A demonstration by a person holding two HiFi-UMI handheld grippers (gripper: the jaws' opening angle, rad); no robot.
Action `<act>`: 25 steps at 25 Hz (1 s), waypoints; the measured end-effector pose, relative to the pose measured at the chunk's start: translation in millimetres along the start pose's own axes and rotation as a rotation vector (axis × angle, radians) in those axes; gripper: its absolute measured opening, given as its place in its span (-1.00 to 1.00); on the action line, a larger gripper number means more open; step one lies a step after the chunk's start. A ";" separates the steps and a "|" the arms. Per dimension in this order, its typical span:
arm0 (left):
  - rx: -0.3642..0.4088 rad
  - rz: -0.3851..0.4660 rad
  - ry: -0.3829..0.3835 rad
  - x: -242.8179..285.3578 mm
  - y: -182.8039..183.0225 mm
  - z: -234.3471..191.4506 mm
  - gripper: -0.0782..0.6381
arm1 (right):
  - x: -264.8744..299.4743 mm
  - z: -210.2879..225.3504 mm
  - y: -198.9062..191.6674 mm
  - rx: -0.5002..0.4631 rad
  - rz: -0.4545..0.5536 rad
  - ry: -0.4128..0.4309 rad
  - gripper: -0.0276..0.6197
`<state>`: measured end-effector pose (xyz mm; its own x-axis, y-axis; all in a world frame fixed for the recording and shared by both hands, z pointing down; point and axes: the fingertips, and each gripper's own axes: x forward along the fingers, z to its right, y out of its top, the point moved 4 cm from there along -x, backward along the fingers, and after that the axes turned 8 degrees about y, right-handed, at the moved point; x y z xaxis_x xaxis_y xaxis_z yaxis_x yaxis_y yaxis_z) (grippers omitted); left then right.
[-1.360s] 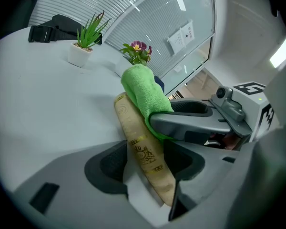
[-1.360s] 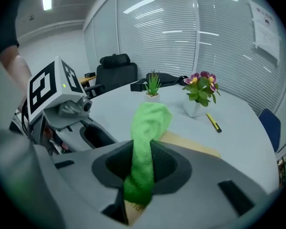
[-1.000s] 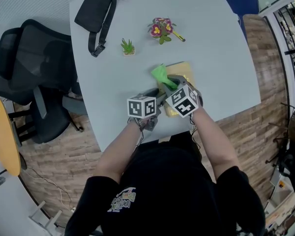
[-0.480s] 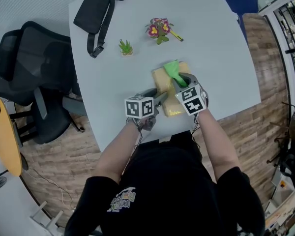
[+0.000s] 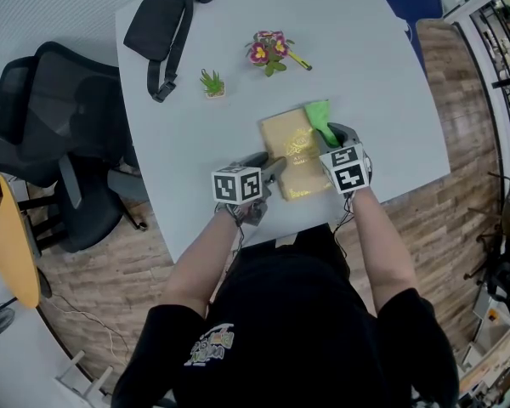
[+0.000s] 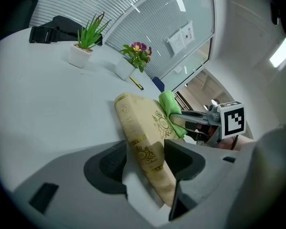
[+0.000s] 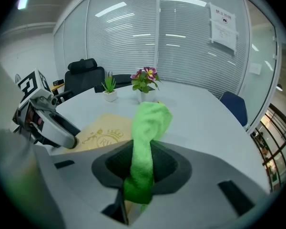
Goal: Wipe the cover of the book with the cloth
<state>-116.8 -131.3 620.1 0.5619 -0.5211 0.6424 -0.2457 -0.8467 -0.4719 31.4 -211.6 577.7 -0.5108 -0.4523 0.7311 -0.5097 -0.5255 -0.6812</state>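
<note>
Head view: the book (image 5: 295, 153), lying on the bench (image 5: 382, 66), is gripped at its near left edge by the left hand-held gripper (image 5: 272, 170). The cloth (image 5: 320, 119) is clamped in the right hand-held gripper (image 5: 331, 134) at the cover's right edge. Wiping is judged under way, not finished.

Black short-sleeved shirt (image 5: 306, 330) bearing small pale print (image 5: 211, 344)

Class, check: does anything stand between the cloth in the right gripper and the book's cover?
Nothing visible does. The cloth, held in the right gripper, is at the far right edge of the book, with bare cover beside it. The left gripper clamps only the book's near left edge.
</note>
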 end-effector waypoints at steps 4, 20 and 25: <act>0.002 0.000 0.001 0.3 -0.2 -0.3 -0.09 | -4.3 10.3 -4.6 0.031 -0.015 -0.030 -0.61; 0.006 0.006 0.006 0.1 -0.2 2.6 -0.09 | 16.1 -45.3 48.4 -0.163 0.035 0.085 -0.61; 0.008 0.010 0.008 0.0 0.2 3.6 -0.09 | 36.2 -80.9 62.2 -0.275 0.000 0.175 -0.61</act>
<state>-114.1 -131.1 617.8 0.5529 -0.5302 0.6428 -0.2450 -0.8408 -0.4828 -74.8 -202.4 558.8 -0.6099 -0.3091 0.7297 -0.6653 -0.3005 -0.6834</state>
